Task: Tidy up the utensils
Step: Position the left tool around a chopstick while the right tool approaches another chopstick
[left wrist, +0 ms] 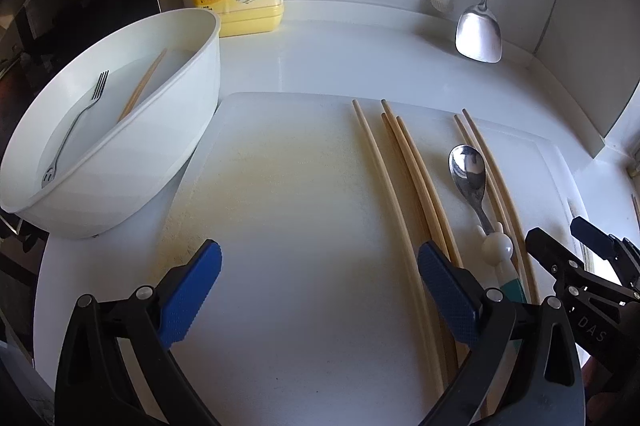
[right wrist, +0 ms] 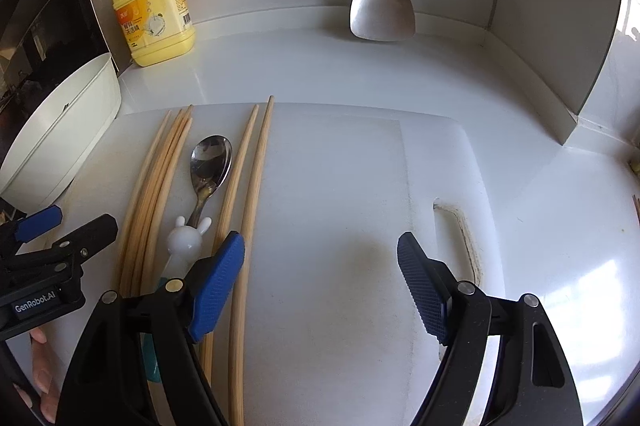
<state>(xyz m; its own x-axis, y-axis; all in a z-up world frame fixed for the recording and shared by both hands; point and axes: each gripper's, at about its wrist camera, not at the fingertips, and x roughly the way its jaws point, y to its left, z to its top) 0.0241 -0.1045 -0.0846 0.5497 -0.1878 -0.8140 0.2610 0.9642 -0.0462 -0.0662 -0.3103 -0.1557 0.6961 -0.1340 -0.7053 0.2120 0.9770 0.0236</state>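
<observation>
- White countertop and a white cutting board [left wrist: 288, 193] fill both of my wrist views, with a pale wall behind.
- On the board I see several wooden chopsticks [left wrist: 416, 177] lying roughly parallel, and a metal spoon [right wrist: 208, 165] with a white rabbit-shaped handle between two groups of them.
- To the left of the board sits a white tub [left wrist: 188, 129], already holding a fork [left wrist: 76, 129] and one chopstick [left wrist: 144, 83].
- My left gripper [left wrist: 320, 286] hovers over bare board, jaws spread wide and holding nothing; its right finger sits just above the nearest chopsticks.
- My right gripper [right wrist: 322, 286] is equally wide open and empty, its left finger over the rightmost pair of chopsticks.
- I judge the step in hand to be picking the next utensil for the tub. To do it well, I would centre one gripper across a single chopstick or the spoon's neck, come down square so both pads meet it, and close gently so thin sticks do not roll or scissor apart.
- Further back stand a yellow detergent bottle [right wrist: 154, 9] and a hanging steel spatula [right wrist: 382, 9], well apart from the work.
</observation>
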